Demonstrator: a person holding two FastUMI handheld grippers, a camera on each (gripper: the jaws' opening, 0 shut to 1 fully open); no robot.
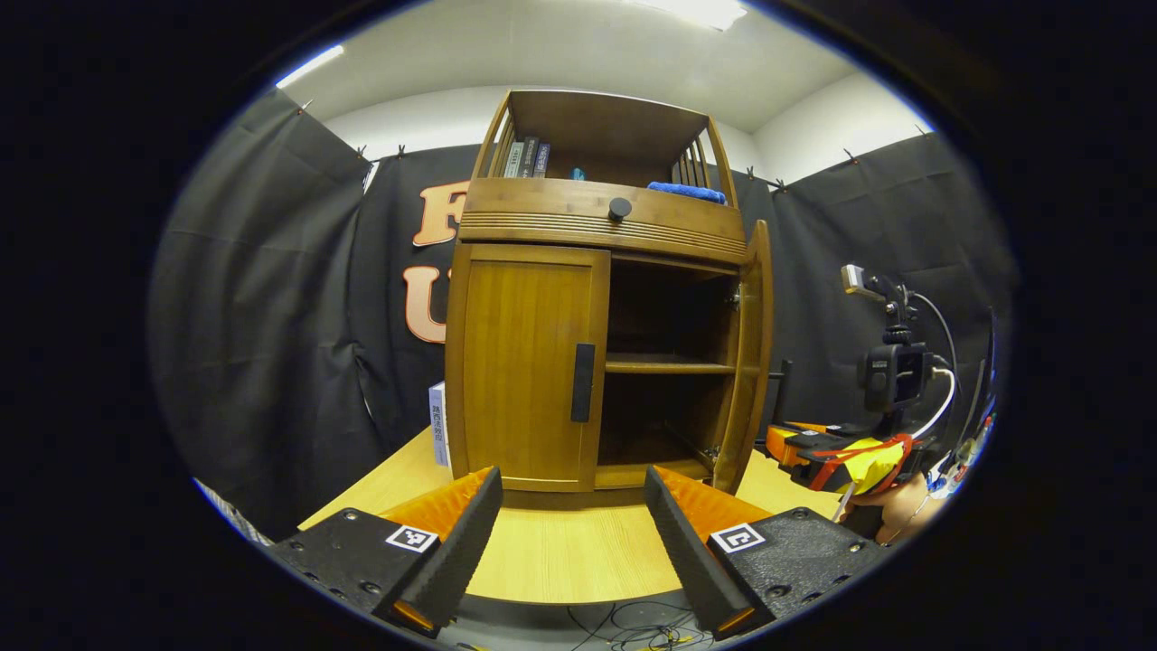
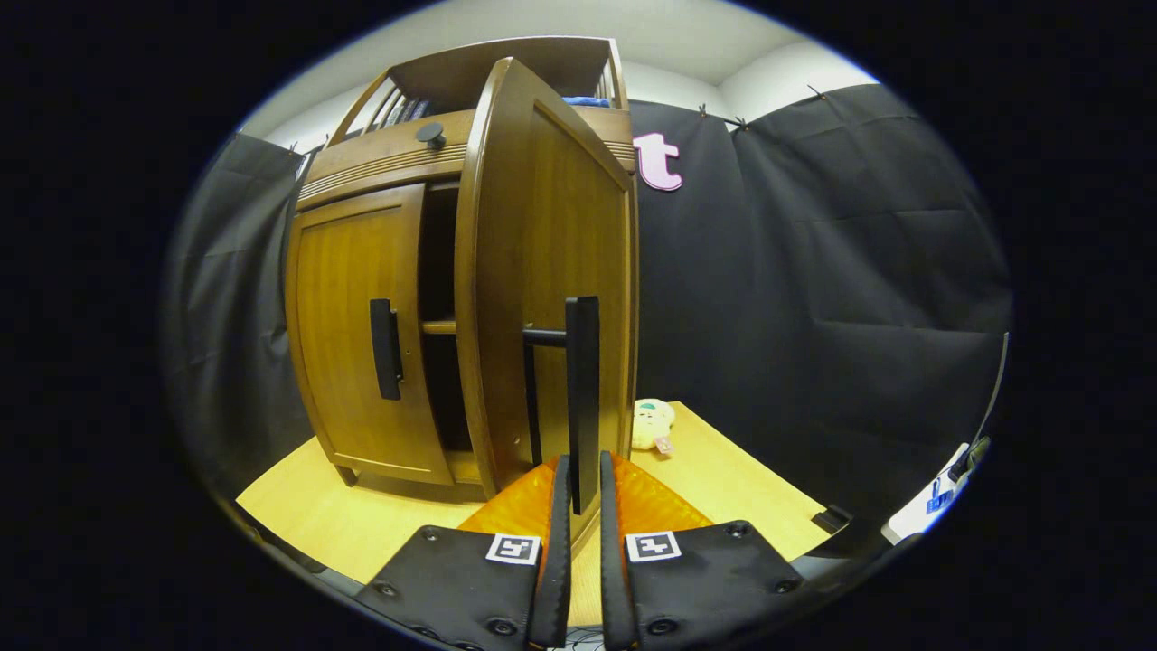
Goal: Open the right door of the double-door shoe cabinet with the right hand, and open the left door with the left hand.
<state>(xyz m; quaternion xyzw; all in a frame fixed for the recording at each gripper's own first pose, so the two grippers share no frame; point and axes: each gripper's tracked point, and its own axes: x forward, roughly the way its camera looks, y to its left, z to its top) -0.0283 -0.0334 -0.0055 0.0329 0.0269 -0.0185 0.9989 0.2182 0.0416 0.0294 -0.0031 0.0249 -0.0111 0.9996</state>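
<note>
The wooden shoe cabinet (image 1: 578, 212) stands on a light wooden table (image 1: 560, 551). Its left door (image 1: 524, 362) is closed, with a black vertical handle (image 1: 583, 382) on its inner edge. My left gripper (image 1: 571, 533) is open and empty, a short way in front of that door and apart from it. The right door (image 2: 551, 298) is swung out, baring the inner shelf (image 1: 669, 366). My right gripper (image 2: 583, 493) is shut on the right door's black bar handle (image 2: 583, 389), which stands between its two fingers. In the left gripper view the right gripper (image 1: 827, 452) shows beside the open door (image 1: 750, 362).
Books (image 1: 526, 158) and a blue cloth (image 1: 687, 191) lie on the top shelf above a drawer with a black knob (image 1: 619, 209). A white book (image 1: 437, 423) leans left of the cabinet. A plush toy (image 2: 653, 423) sits behind the open door. A camera stand (image 1: 893, 371) rises at the right.
</note>
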